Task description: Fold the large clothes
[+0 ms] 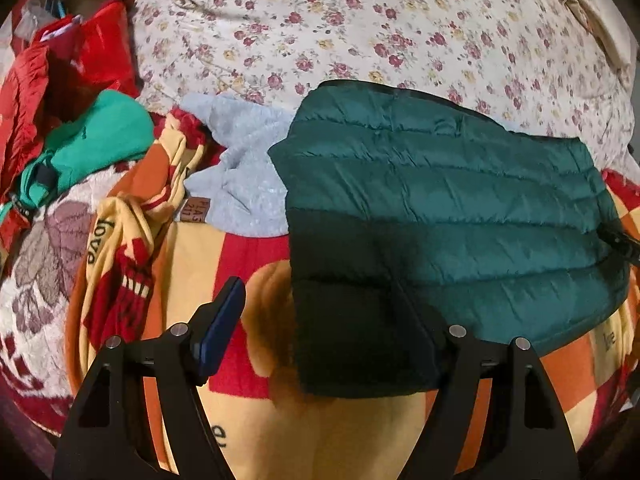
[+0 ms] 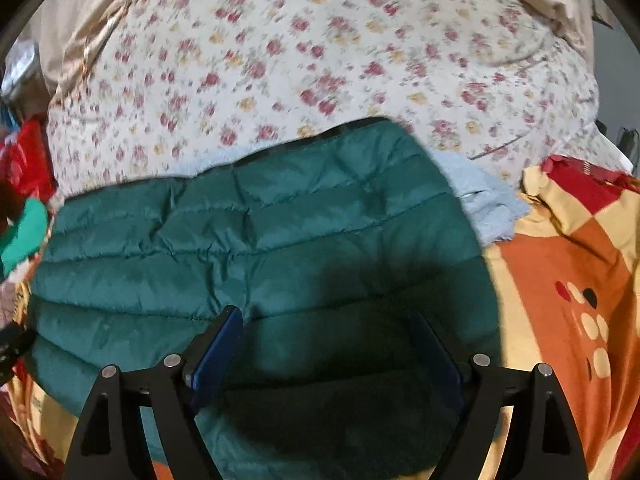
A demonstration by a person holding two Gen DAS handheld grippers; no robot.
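Note:
A dark green quilted puffer jacket [image 1: 440,200] lies folded flat on the orange, yellow and red blanket [image 1: 248,360]. It also fills the middle of the right wrist view [image 2: 256,248]. My left gripper [image 1: 320,304] is open and empty, hovering over the jacket's near left corner. My right gripper [image 2: 326,332] is open and empty, just above the jacket's near part. The tip of the right gripper [image 1: 624,244] shows at the jacket's right edge in the left wrist view.
A grey fleece garment [image 1: 240,160] lies left of the jacket, with a light blue piece [image 2: 480,196] behind it. A green garment [image 1: 100,140] and red clothes [image 1: 60,64] are piled at the left. A floral quilt [image 1: 360,32] covers the back.

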